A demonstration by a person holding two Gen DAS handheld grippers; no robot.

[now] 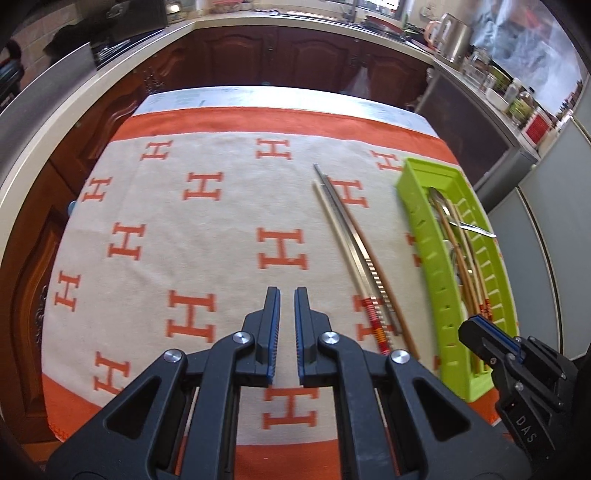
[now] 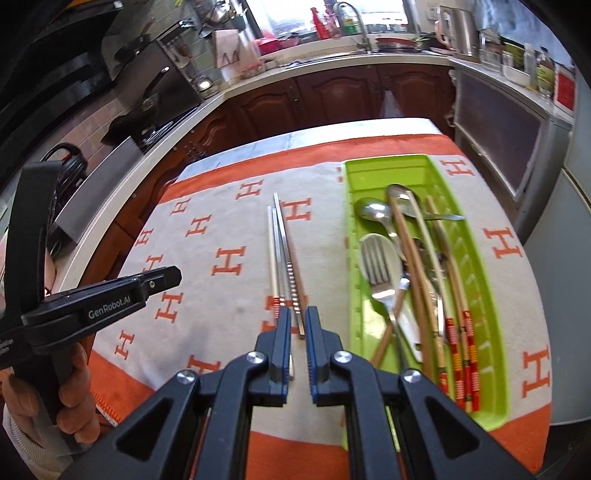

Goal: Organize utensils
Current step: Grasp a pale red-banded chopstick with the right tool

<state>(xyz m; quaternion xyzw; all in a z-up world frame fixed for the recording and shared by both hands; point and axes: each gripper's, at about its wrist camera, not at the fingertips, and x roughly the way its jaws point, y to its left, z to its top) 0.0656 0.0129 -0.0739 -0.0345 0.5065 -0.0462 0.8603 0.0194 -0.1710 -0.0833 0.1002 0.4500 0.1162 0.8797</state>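
Cloth (image 1: pixel 155 206) bears three chopsticks (image 1: pixel 354 258), one green tray (image 1: pixel 424 236)

Loose chopsticks (image 2: pixel 284 258) on cloth (image 2: pixel 207 229) beside full green tray (image 2: pixel 384 162).

Cloth (image 1: pixel 221 221): cream, orange border, orange H marks; covers the table. Cabinets (image 2: pixel 332 96): dark wood, at 12 o'clock. Faucet (image 2: pixel 354 22): above the cabinets. Kettle (image 1: pixel 452 37): at 1 o'clock. Stove (image 2: pixel 155 129): at 10 o'clock.
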